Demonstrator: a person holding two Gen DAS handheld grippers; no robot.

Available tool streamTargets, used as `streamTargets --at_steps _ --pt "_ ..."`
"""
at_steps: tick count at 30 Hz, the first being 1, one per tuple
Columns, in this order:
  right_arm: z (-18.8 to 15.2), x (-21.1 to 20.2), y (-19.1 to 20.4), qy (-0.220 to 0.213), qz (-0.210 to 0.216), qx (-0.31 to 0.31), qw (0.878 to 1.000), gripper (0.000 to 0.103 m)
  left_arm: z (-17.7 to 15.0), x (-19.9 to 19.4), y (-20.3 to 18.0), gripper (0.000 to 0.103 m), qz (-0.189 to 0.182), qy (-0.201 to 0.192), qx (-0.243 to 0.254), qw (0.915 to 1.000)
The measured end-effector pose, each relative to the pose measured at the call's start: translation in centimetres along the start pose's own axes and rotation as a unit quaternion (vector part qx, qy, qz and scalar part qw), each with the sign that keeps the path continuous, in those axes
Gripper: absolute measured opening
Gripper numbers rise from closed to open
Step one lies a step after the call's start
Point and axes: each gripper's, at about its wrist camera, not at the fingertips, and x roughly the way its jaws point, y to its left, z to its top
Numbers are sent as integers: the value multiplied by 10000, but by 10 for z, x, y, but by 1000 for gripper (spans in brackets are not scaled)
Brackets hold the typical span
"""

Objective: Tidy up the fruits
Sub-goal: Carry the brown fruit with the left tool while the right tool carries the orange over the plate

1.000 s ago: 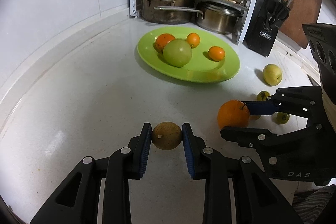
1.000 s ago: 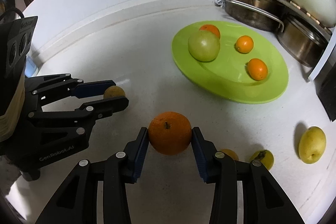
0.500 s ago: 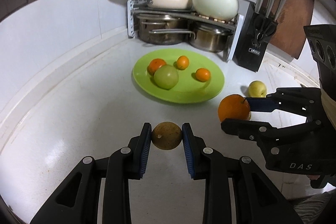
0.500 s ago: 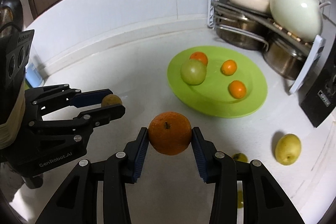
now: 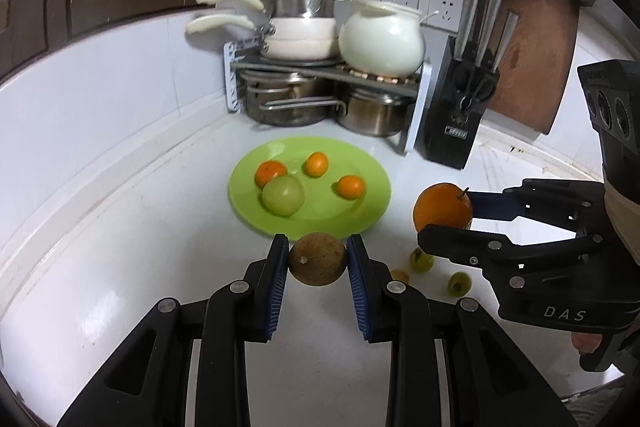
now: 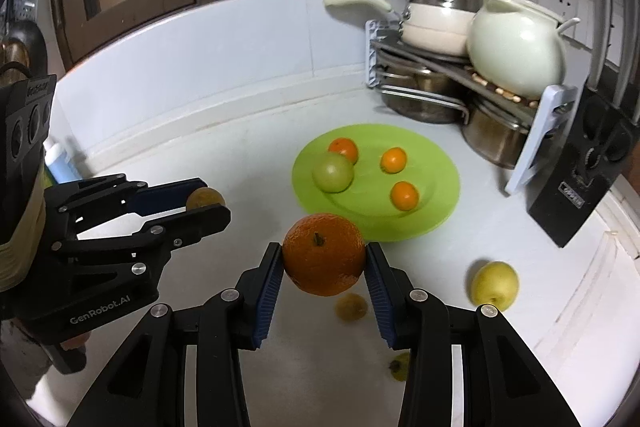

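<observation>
Now, the left gripper (image 5: 318, 264) pinches a dull brown round fruit (image 5: 318, 259) between its blue pads, above the white counter (image 5: 120, 247). Toward three o'clock, the right gripper (image 6: 324, 259) clamps a bright stemmed orange (image 6: 324, 254). At twelve o'clock lies a green plate (image 5: 360, 215); small fruits below are partly hidden.

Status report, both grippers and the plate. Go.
Left gripper shut on brown fruit. Right gripper shut on big orange. Green plate ahead, four fruits on it, near side free. Nothing blocking.
</observation>
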Motion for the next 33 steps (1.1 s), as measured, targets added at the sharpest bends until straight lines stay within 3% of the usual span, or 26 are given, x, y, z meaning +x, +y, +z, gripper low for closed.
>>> streamTargets --at_steps 18,33 --pt "37 -13 -35 -385 -234 11 9990 42 45 13 -18 30 34 -182 211 9996" --pt "79 29 -79 -139 -297 -32 9995 42 86 60 -9 30 132 -55 190 9997"
